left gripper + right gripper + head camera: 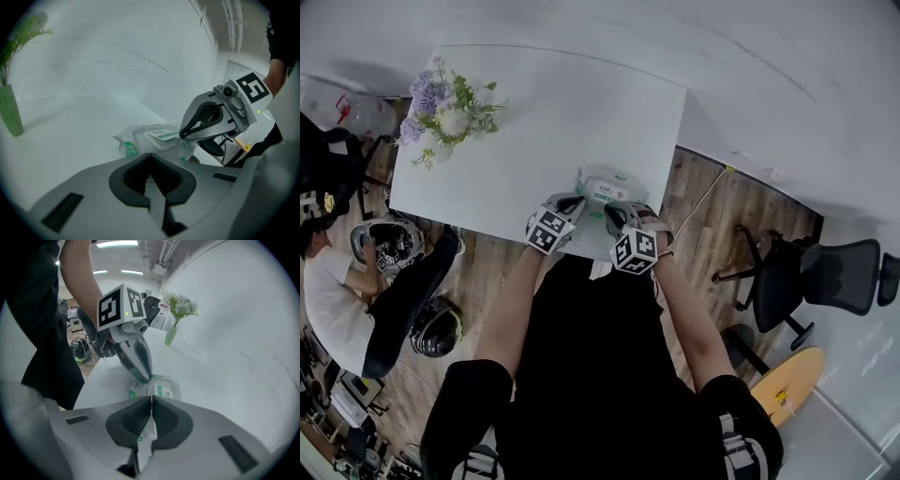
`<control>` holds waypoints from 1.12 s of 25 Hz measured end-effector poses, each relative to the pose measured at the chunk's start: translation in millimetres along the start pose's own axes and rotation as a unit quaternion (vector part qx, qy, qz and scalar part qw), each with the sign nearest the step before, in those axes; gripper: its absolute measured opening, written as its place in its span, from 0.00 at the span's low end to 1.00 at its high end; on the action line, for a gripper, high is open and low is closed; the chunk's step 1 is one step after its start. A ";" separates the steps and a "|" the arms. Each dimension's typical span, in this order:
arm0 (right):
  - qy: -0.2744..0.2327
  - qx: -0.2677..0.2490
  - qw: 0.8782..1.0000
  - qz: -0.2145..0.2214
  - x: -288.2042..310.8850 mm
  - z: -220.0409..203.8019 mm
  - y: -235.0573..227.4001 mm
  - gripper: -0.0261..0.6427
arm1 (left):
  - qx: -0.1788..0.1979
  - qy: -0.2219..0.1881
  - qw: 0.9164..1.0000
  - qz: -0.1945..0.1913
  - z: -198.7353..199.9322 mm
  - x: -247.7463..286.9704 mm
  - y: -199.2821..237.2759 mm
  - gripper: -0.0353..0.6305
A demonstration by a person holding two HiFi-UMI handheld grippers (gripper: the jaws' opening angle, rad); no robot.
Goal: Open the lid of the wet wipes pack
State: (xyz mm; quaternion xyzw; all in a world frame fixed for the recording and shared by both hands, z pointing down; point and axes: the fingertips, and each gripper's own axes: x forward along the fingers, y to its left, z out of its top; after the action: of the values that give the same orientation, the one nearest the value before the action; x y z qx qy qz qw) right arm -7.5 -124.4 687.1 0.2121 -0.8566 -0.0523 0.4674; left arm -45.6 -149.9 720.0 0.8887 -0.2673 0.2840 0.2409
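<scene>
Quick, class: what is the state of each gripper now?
Left gripper: closed, tips at the white-and-green plastic wet wipes pack; grip unclear.
Right gripper: closed on that pack's edge.

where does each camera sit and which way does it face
Head view: on the person's head, steeply down onto the table; forearms, left gripper, right gripper show.
Left gripper view: along its closed jaws toward the wet wipes pack; right gripper beyond.
Right gripper view: along jaws pinching the pack; left gripper beyond.
Shared: pack and flower vase.
</scene>
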 end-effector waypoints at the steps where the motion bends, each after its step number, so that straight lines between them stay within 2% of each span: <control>1: -0.003 0.006 1.000 -0.001 -1.5 0.9 -1.7 0.07 | -0.001 0.000 1.000 0.000 -0.2 -0.1 0.2 0.09; 28: -0.045 0.007 0.999 -0.004 -16.4 8.5 -38.5 0.07 | -0.037 -0.009 0.999 0.031 1.8 1.4 2.2 0.09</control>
State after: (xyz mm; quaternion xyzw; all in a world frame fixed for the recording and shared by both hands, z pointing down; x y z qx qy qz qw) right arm 5.4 -153.4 658.6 0.2161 -0.8763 -0.0574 0.4268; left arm -45.3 -153.1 720.2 0.8728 -0.3073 0.2737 0.2625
